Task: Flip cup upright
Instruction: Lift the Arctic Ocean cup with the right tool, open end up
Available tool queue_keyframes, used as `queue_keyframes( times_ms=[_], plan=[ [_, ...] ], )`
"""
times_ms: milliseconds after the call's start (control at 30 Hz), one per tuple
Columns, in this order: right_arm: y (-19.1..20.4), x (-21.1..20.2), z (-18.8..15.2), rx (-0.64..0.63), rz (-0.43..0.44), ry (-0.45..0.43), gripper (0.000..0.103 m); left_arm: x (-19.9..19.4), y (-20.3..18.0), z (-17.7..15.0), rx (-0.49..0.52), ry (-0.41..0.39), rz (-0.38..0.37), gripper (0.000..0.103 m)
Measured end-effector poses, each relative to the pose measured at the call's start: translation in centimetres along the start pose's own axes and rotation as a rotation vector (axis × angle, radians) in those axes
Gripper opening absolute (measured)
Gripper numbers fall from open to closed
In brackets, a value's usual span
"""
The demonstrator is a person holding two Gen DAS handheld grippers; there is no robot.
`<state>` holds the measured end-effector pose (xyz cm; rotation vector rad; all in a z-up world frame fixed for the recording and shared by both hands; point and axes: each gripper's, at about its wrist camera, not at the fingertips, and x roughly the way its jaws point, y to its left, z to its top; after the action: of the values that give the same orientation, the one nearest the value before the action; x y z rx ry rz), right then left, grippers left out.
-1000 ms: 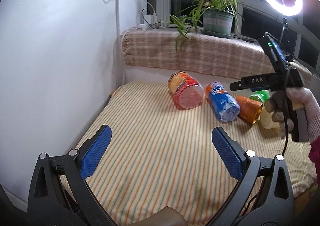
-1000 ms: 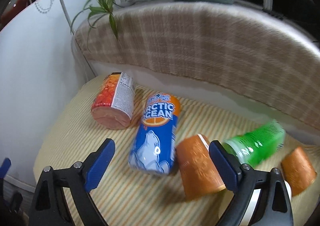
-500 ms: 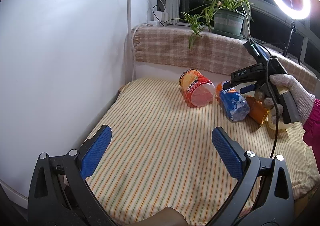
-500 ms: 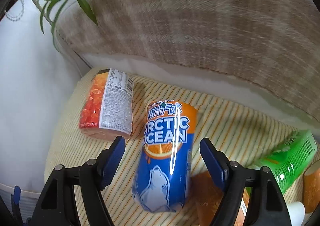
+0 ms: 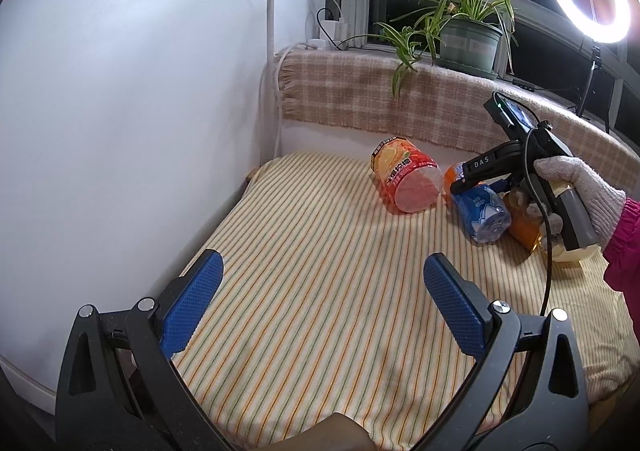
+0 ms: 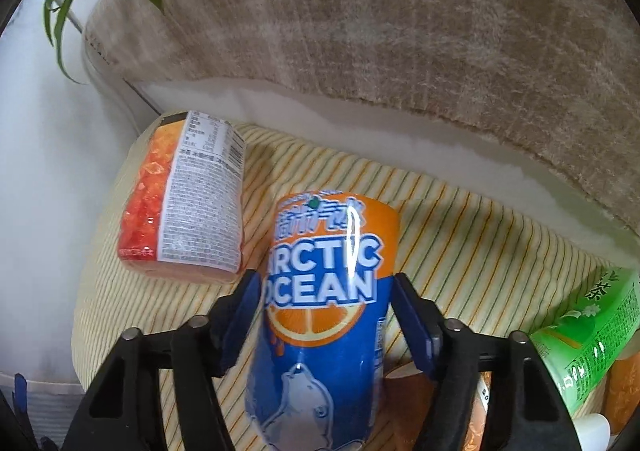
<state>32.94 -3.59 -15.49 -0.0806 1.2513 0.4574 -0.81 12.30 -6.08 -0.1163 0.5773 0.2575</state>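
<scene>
Two wrist views are showing a striped yellow cloth surface below a windowsill draped with a checked blanket.

At the far left, the left gripper is hovering low over the bare stripes, its blue pads spread wide apart with nothing between them. Beyond it, a red-and-orange cup is lying on its side, its pale end facing the camera. Just beside it to the right, the blue Arctic Ocean cup is also lying on its side. An orange cup behind it is mostly hidden by the right gripper's body and a gloved hand, which is gripping the handle with the tool angled down and to the left. A cable is trailing from the handle.

In the right wrist view, the right gripper is straddling the blue Arctic Ocean cup, a pad on each side of its body; whether the pads are actually pressing on it is hard to tell. The cup's lower end is cut off by the frame. A green cup at the right edge is partly cropped and also lying down.

Compared with half a second ago, the right gripper has come lower and closer, and its pads have narrowed around the blue cup. The left gripper has stayed open and in much the same place.
</scene>
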Motion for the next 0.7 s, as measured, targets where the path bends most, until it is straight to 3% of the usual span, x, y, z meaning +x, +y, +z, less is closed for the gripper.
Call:
queue_keyframes(
  times_ms=[433, 700],
  plan=[
    [0.4, -2.8, -1.2, 0.016, 0.117, -0.076, 0.061, -1.0, -0.3, -0.1, 0.009, -0.018, -0.008, 0.102],
    [1.2, -6.1, -4.4, 0.026, 0.206, -0.156, 0.059, -2.0, -0.9, -0.2, 0.018, -0.032, -0.019, 0.102]
  ],
)
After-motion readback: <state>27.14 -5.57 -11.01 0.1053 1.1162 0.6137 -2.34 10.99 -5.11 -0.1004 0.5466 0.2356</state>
